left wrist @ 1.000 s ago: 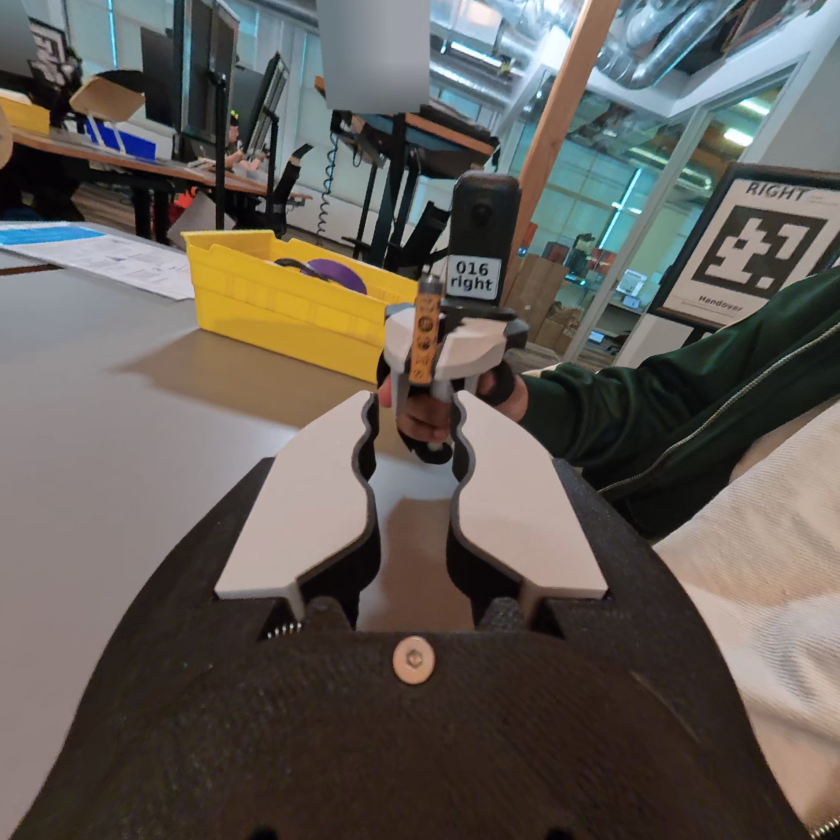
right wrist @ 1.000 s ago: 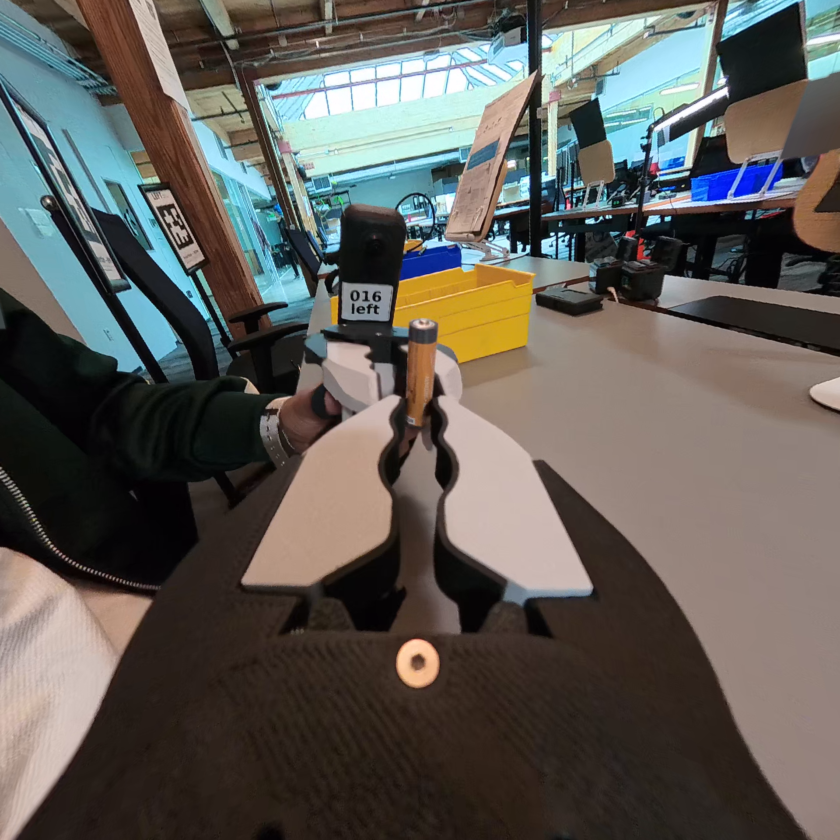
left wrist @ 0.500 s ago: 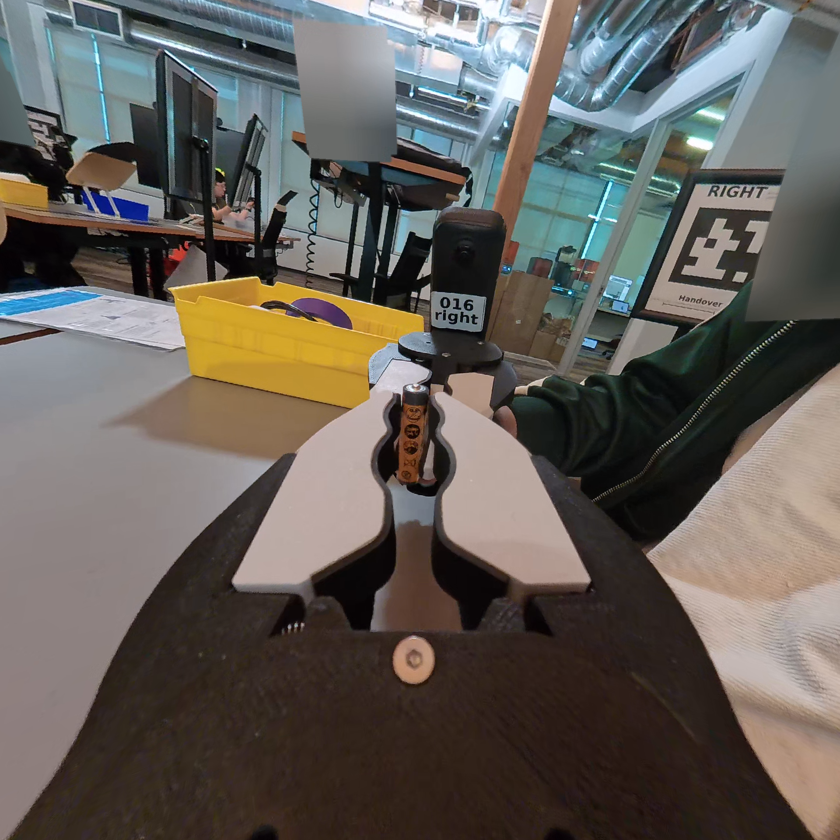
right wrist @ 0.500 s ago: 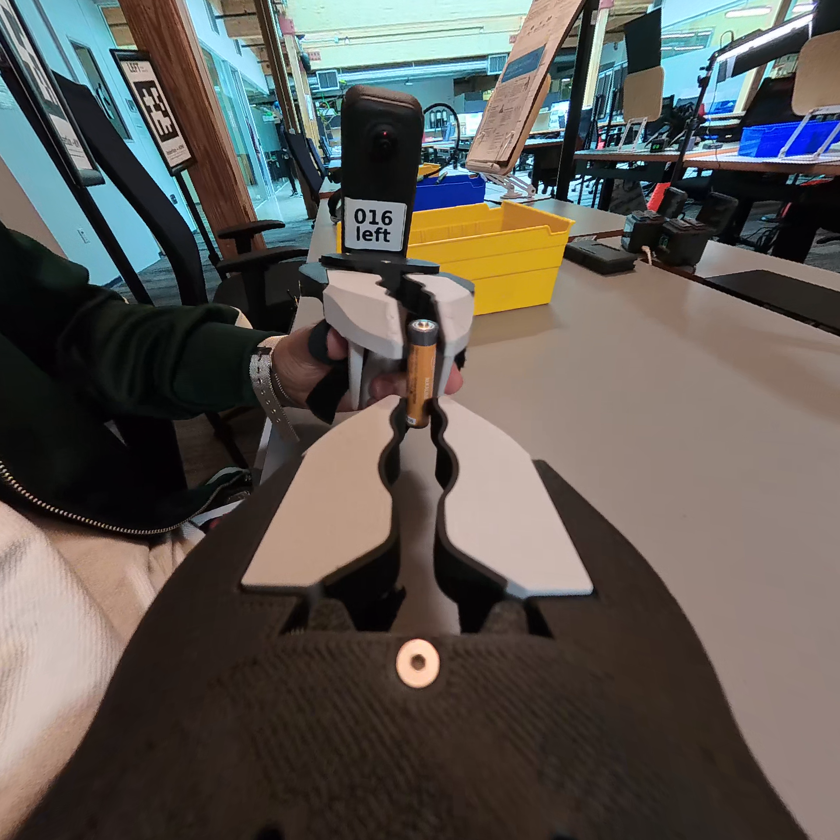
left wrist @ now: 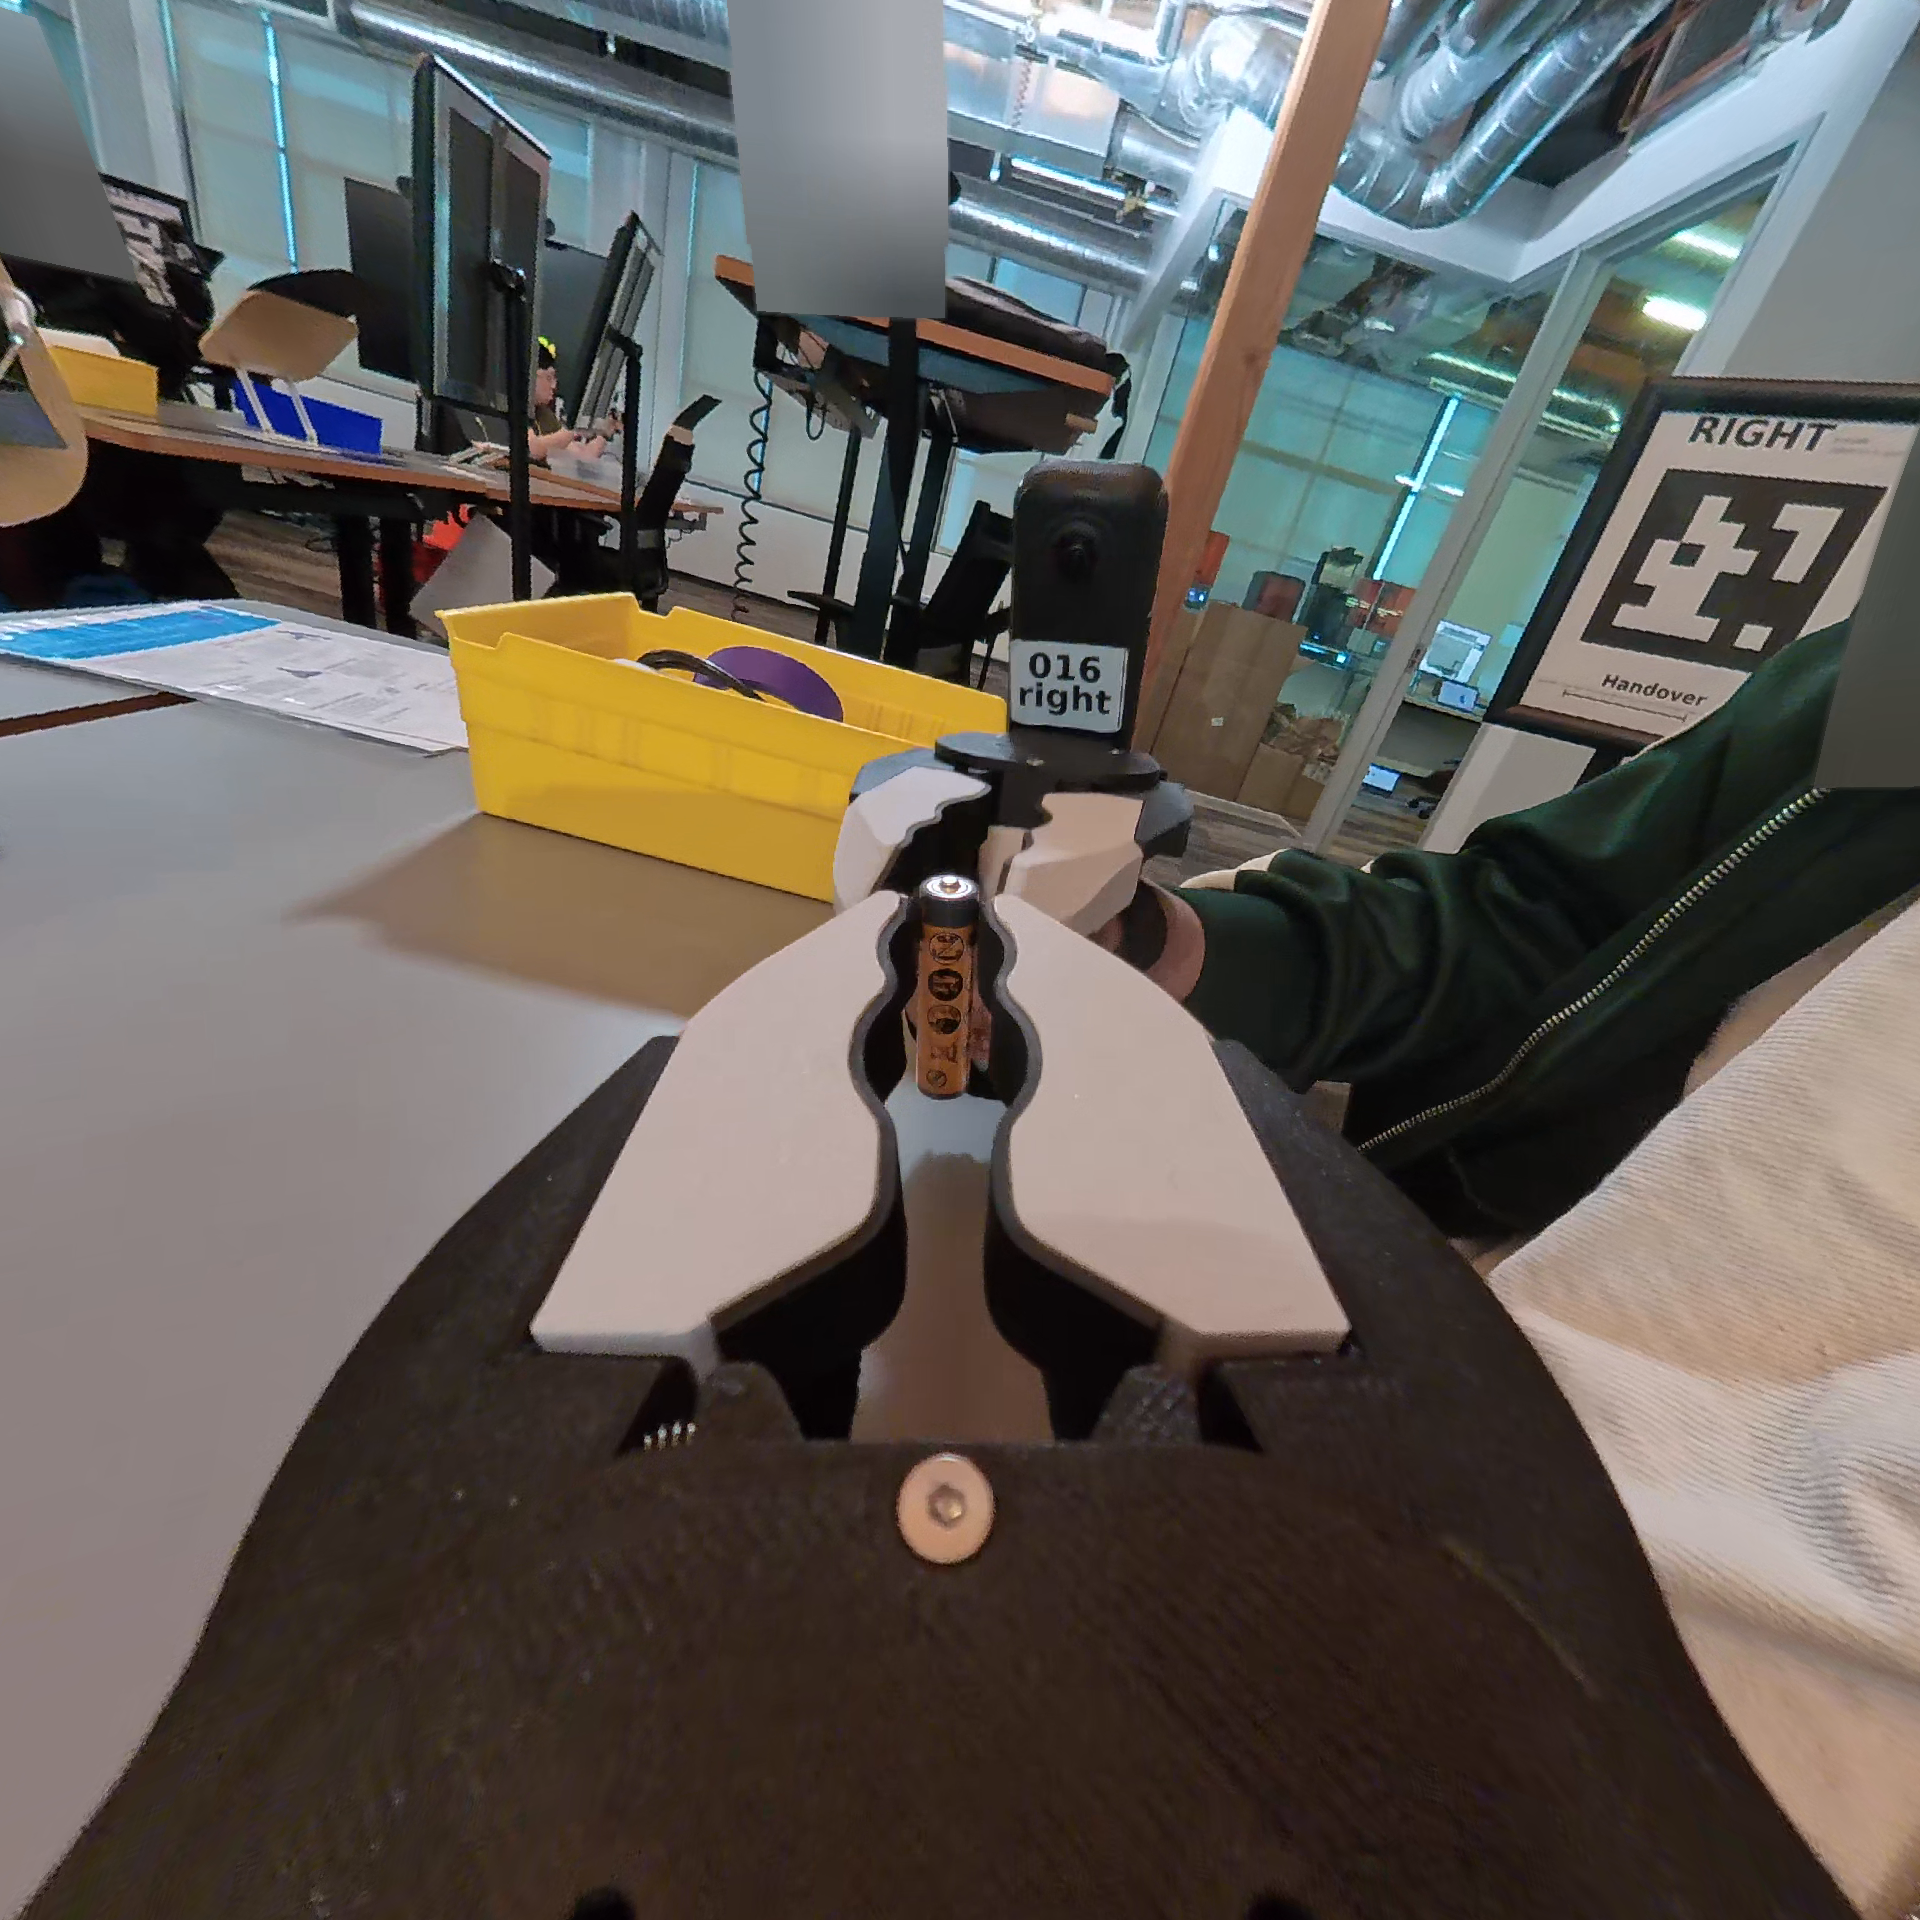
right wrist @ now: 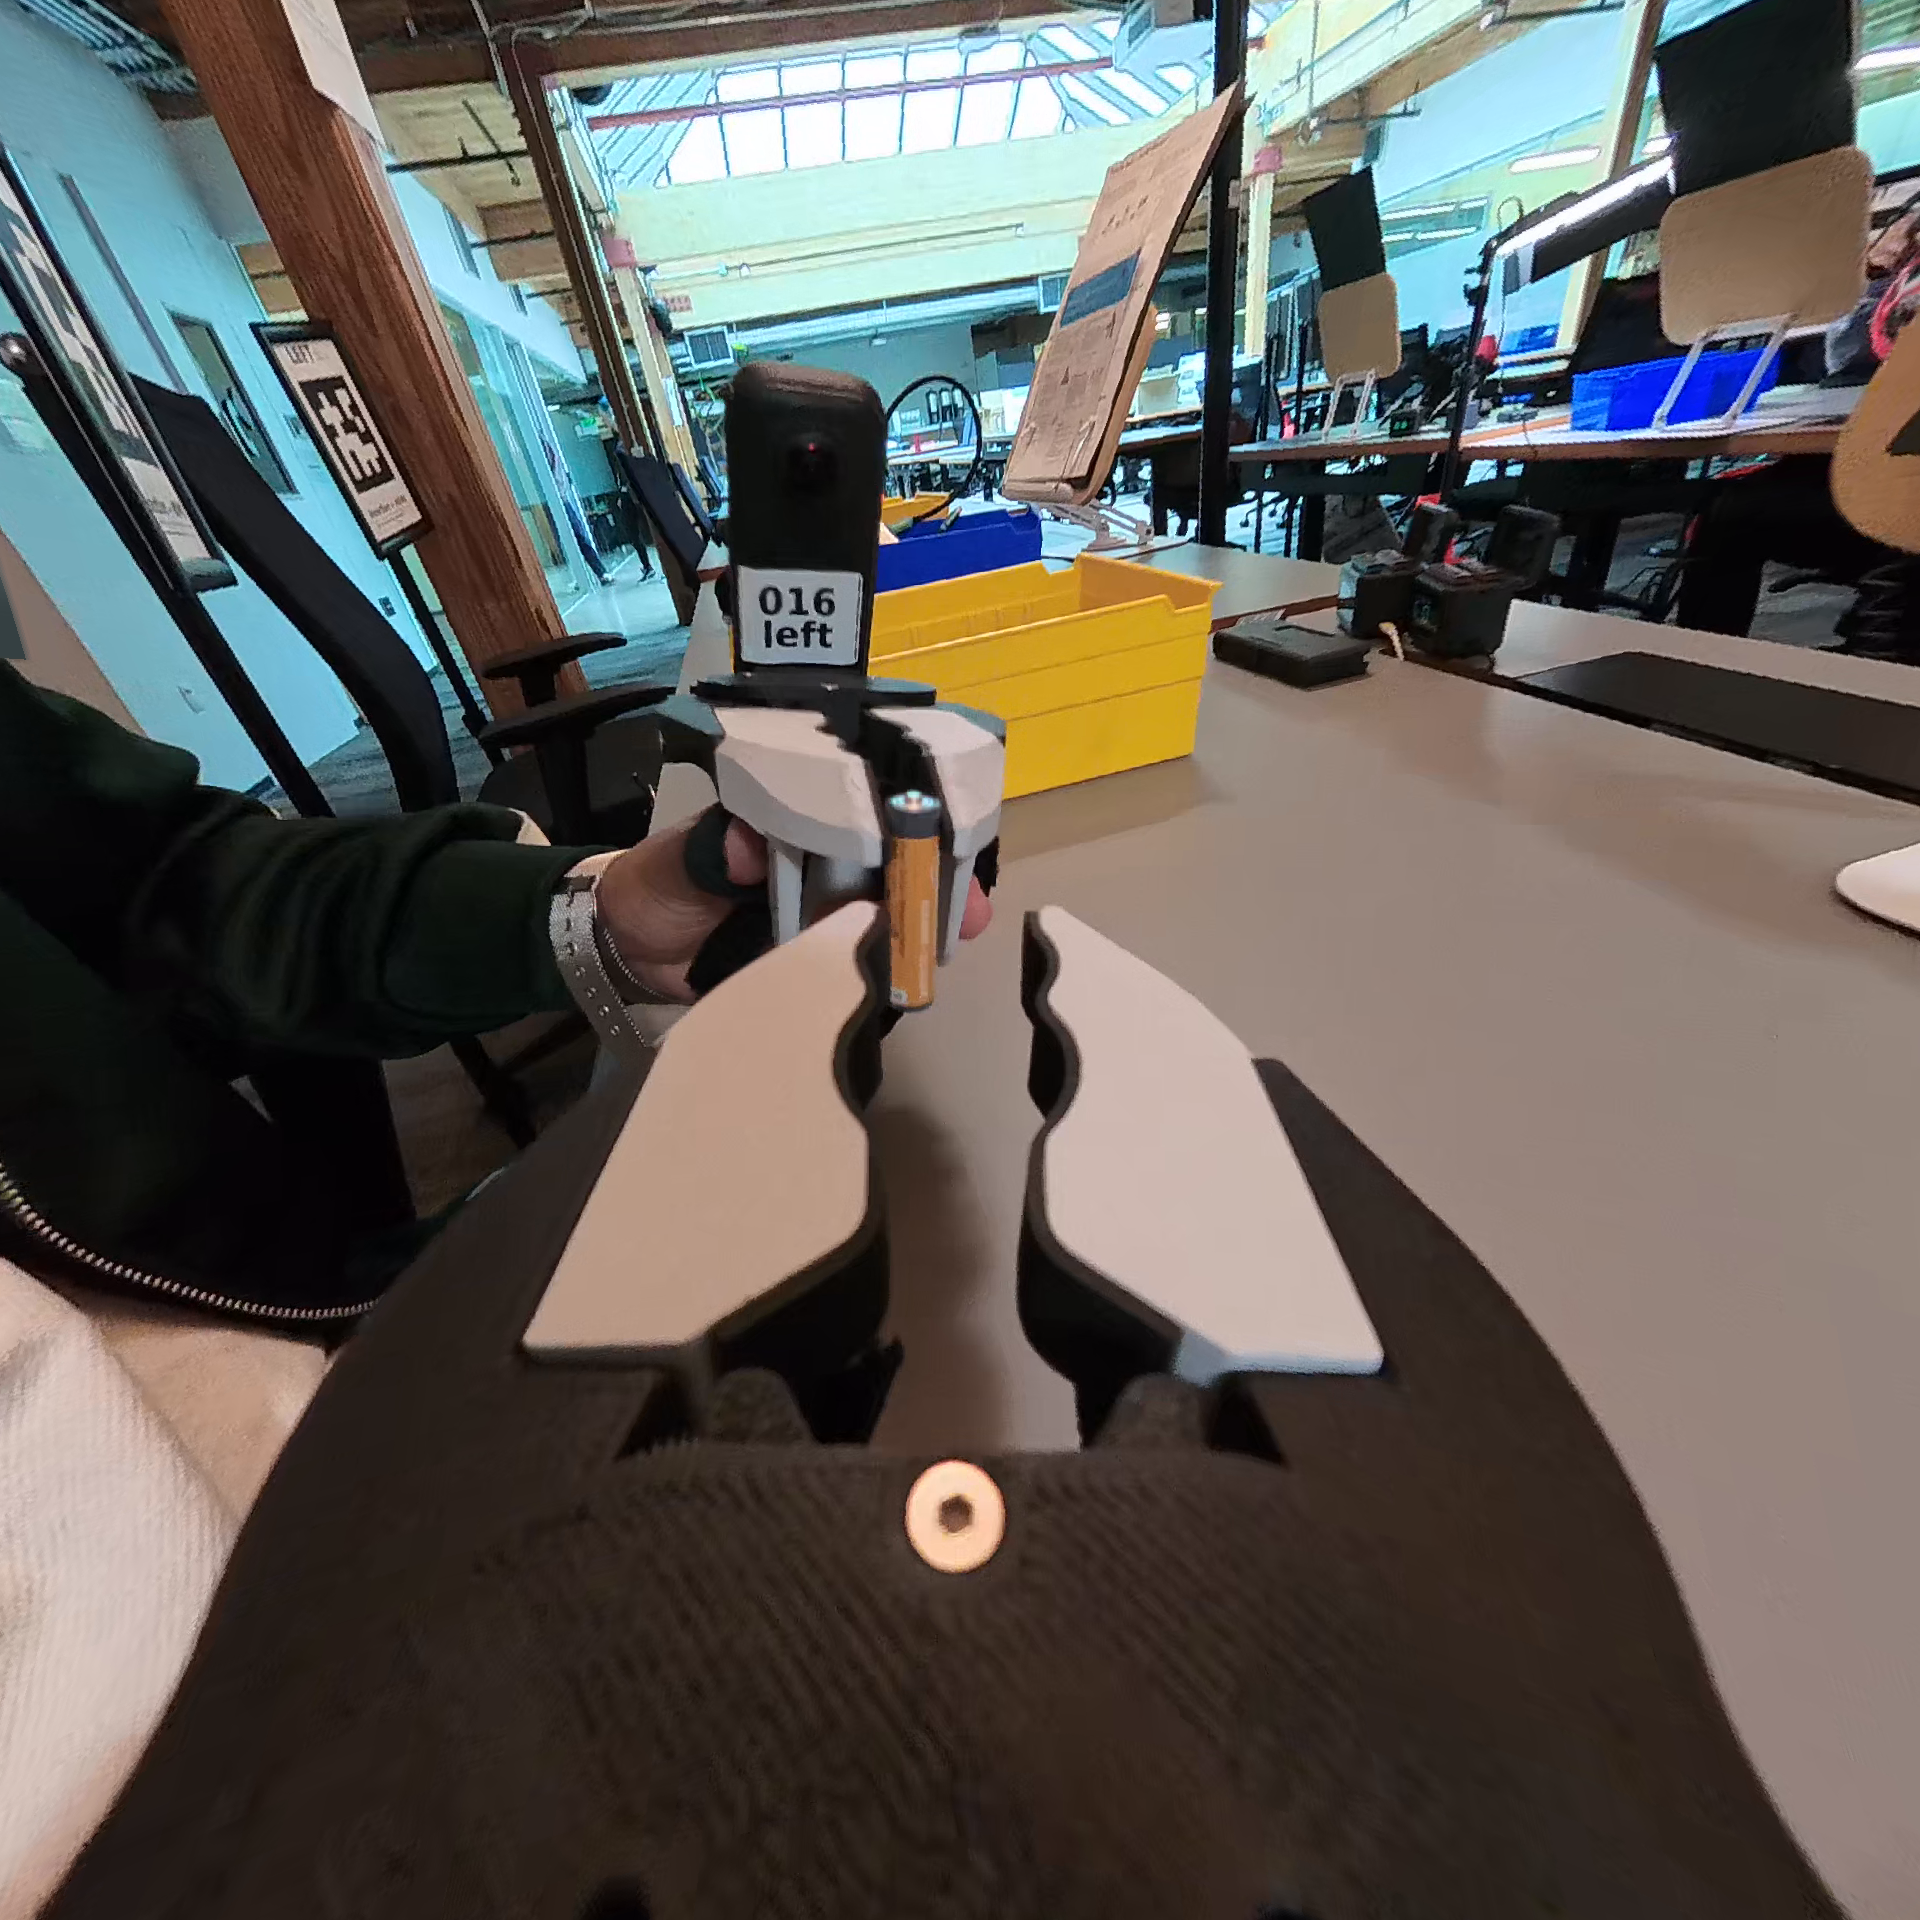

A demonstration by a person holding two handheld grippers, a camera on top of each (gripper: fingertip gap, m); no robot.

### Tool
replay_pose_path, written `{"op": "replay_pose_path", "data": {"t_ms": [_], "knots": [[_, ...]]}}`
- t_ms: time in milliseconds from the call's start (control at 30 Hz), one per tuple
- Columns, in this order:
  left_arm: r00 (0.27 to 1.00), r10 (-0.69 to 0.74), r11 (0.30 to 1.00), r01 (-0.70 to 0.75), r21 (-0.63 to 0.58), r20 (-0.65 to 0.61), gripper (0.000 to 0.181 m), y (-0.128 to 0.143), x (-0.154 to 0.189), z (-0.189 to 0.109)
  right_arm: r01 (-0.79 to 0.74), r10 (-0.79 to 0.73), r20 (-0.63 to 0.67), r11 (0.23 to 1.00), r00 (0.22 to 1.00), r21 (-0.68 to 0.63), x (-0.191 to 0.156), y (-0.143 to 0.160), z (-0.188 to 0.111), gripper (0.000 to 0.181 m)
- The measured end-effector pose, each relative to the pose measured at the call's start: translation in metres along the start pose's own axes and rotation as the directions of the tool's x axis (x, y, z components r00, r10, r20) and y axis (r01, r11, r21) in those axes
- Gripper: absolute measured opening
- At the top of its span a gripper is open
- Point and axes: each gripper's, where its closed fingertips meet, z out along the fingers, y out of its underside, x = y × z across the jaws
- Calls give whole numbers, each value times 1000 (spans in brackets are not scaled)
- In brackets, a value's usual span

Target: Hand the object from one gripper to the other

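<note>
A black-and-orange battery [left wrist: 943, 987] stands upright between the fingertips of my left gripper [left wrist: 945, 920], which is shut on it above the grey table [left wrist: 260, 987]. My right gripper [right wrist: 945, 925] is open and empty, its jaws spread apart. In the right wrist view the battery [right wrist: 912, 904] sits just beyond my right gripper's left fingertip, held by the left gripper [right wrist: 906, 831]. In the left wrist view the right gripper [left wrist: 987, 842] faces me just behind the battery, held by a hand in a green sleeve.
A yellow bin [left wrist: 644, 748] with a purple thing and a black cable in it stands on the table behind the grippers; it also shows in the right wrist view [right wrist: 1070, 665]. Paper sheets [left wrist: 260, 675] lie far left. Black devices [right wrist: 1288, 655] and a black mat [right wrist: 1714, 707] lie far right.
The battery passed from my right gripper to my left. The left gripper closed on it, then the right gripper opened and drew back a little.
</note>
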Motion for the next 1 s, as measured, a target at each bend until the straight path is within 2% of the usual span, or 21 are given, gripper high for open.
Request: {"op": "replay_pose_path", "data": {"t_ms": [133,433,800,900,1000], "knots": [[1000,20,999,-20,-49,2,12,8,0,3,16,-16,7,999,1000,37,-2,-7,-3,17],[998,55,994,-53,-95,12,12,14,0,5,31,-31,6,999,999,30,-3,-7,-4,12],[1000,19,997,-18,-72,15,11,12,-3,3,26,-27,9,999,1000,34,-3,-7,-5,11],[1000,-5,998,6,-67,11,12,11,-4,2,82,-83,10,995,997,62,-6,-13,-6,19],[992,-123,991,120,-61,-41,12,12,-1,1,287,-289,12,954,957,82,-16,-17,-8,42]]}}
